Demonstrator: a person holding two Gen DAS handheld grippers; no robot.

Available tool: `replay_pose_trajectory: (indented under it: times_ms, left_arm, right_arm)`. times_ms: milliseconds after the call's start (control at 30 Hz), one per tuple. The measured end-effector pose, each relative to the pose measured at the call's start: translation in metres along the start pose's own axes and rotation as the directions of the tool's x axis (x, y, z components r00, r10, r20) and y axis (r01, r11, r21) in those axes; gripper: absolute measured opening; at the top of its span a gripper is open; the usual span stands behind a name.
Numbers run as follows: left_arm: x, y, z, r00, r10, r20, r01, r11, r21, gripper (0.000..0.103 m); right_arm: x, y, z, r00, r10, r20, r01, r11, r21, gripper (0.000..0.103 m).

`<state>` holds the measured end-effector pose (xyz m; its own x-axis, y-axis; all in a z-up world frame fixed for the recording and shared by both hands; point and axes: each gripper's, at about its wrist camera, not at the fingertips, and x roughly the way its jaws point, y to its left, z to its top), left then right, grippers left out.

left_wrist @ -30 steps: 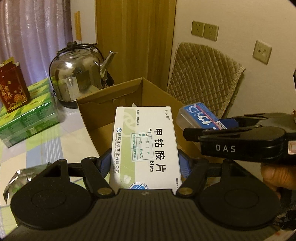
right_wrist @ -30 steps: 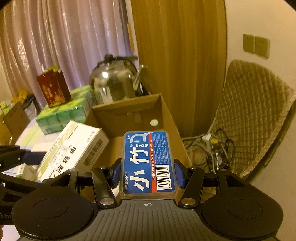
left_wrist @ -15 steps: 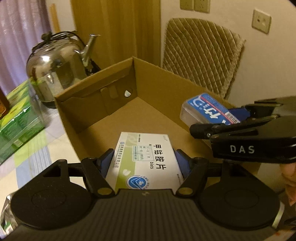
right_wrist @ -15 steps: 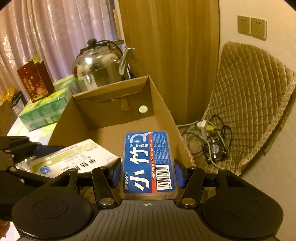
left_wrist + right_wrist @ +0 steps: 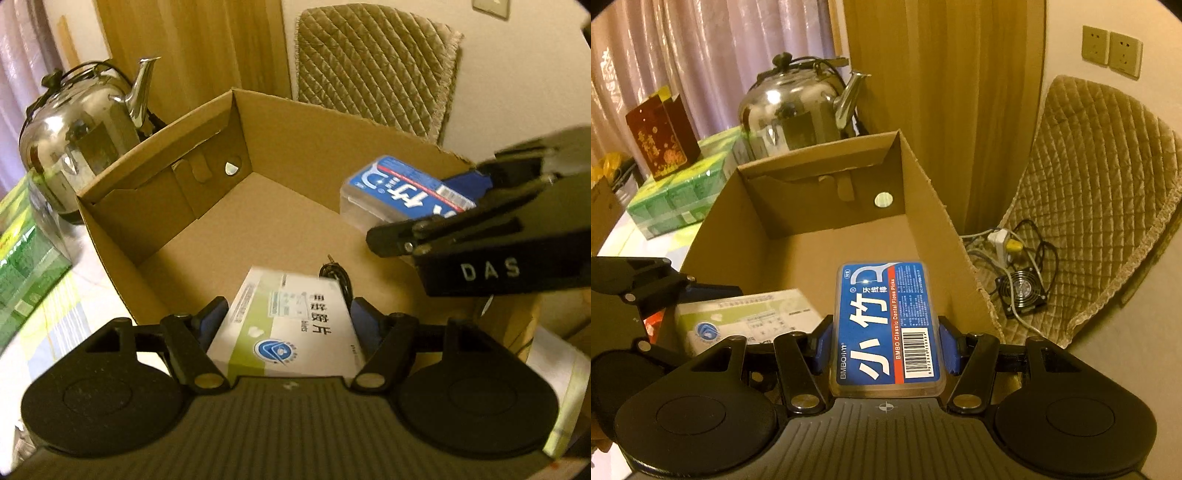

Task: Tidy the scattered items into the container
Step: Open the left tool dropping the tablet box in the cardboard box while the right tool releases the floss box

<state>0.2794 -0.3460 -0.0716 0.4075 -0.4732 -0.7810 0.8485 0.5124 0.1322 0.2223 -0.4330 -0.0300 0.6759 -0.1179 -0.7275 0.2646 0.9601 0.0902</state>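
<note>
Left gripper (image 5: 288, 321) clamps a white pillbox (image 5: 291, 328) low inside the carton (image 5: 155, 221), its near end hidden by the gripper body. Right gripper (image 5: 886, 339) grips a blue floss case (image 5: 886, 325) over the carton's right side. A dark thing (image 5: 334, 273) beyond the pillbox is unclear.

The left tool (image 5: 288, 317) points forward and down, its blue-padded fingers (image 5: 212, 319) closed against the sides of a white box; the right tool (image 5: 886, 339) sits just beside it on the right, fingers (image 5: 947, 347) clamped likewise on a blue case, tilted less steeply.
</note>
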Motion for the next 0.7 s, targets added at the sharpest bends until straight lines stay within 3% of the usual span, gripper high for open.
replay_pose_trajectory:
  times_ms: [267,533,700]
  left_arm:
    - [-0.013,-0.002,-0.004,1.000,0.017,-0.002,-0.017,0.993,0.113,0.077]
    - [-0.022,0.003,-0.008,1.000,0.007,0.018,-0.009,0.993,0.121,0.079]
    - [-0.027,0.004,-0.009,0.999,0.003,0.033,-0.006,0.994,0.111,0.079]
  right_arm:
    - [0.005,0.013,-0.001,0.999,-0.009,-0.043,0.007,0.999,-0.043,0.053]
    - [0.015,0.018,-0.005,0.996,-0.014,-0.089,0.011,0.999,-0.036,0.054]
    - [0.011,0.017,-0.006,0.998,-0.009,-0.065,0.008,1.000,-0.012,0.071]
